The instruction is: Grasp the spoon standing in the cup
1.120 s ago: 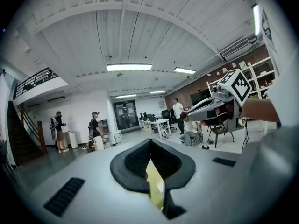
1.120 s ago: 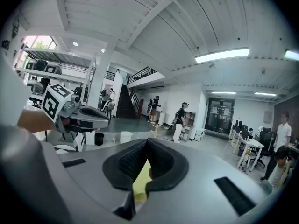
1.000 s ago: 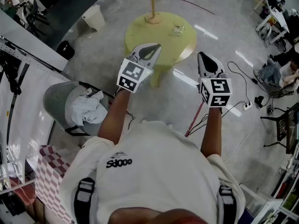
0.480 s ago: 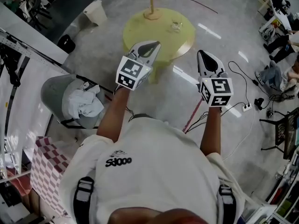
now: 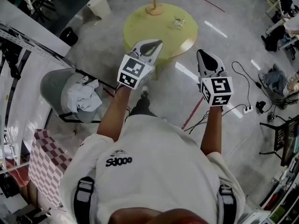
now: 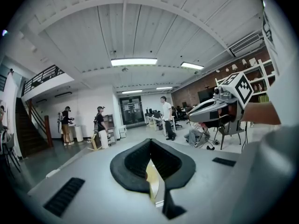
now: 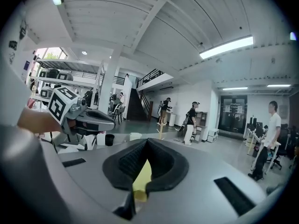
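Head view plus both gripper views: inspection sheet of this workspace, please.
Surface: round yellow table.
Job's things: cup on the table; spoon too small to tell.
Clutter: wooden post on the table.
Tongs: left tongs and right tongs shut, empty, in the air, apart from the cup.
Cables: cables and power strip lie at the right.
Surroundings: bin holding cloth at the left; bucket beyond.

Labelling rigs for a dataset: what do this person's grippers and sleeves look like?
Both the left gripper and right gripper are pale grey tapered shells with black ridged pads, each carrying a white cube with black square markers. The person wears a white short-sleeved shirt.
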The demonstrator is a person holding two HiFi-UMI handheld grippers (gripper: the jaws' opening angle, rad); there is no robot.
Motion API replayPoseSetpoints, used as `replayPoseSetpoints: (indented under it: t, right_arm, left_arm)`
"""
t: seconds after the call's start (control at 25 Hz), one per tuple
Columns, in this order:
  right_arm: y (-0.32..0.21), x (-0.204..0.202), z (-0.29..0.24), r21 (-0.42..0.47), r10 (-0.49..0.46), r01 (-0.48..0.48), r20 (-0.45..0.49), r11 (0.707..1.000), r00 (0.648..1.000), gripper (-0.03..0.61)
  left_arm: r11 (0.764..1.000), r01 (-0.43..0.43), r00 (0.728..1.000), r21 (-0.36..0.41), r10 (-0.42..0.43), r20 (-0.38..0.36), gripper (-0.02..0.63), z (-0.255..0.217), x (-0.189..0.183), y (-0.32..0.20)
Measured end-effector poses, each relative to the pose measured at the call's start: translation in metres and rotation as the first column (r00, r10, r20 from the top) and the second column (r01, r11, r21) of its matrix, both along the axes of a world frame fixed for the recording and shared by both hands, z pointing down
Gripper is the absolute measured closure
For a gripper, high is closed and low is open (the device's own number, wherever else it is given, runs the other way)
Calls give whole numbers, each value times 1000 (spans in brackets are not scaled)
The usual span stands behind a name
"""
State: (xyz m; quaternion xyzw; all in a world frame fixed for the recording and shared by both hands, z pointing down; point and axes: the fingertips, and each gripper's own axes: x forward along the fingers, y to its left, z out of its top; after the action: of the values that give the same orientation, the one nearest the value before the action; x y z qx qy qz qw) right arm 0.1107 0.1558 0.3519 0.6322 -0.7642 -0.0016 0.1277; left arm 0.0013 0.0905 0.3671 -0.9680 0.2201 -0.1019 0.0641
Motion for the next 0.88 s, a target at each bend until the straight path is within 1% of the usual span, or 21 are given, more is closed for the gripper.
replayPoseSetpoints:
  t: [0.12, 0.28, 0.44, 0.56, 0.76, 0.88]
  right_arm:
    - [-23, 3, 8, -17, -2, 2, 0, 1000, 1000, 557]
    - [-65, 20, 18, -36, 22, -21, 8, 999, 1000, 557]
    - [-122, 40, 20, -33, 87, -86, 24, 996, 996, 557]
    - [-168, 54, 15, -33, 145, -144, 17, 989, 989, 557]
    - [-229, 58, 17, -55, 169, -168, 13, 984, 985, 557]
    - [-261, 58, 21, -70, 180, -180, -7, 981, 984, 557]
  left_arm:
    - [1000, -8, 1000, -15, 8, 5, 586, 10, 8, -23]
    - [999, -21, 1000, -35, 21, 8, 586, 23, 23, -71]
    - [998, -52, 999, -46, 52, -6, 586, 27, 35, -128]
    - [996, -70, 997, -48, 69, -15, 586, 23, 44, -174]
    - [995, -86, 996, -48, 85, -10, 586, 22, 50, -240]
    - [993, -98, 995, -60, 98, -5, 586, 26, 54, -272]
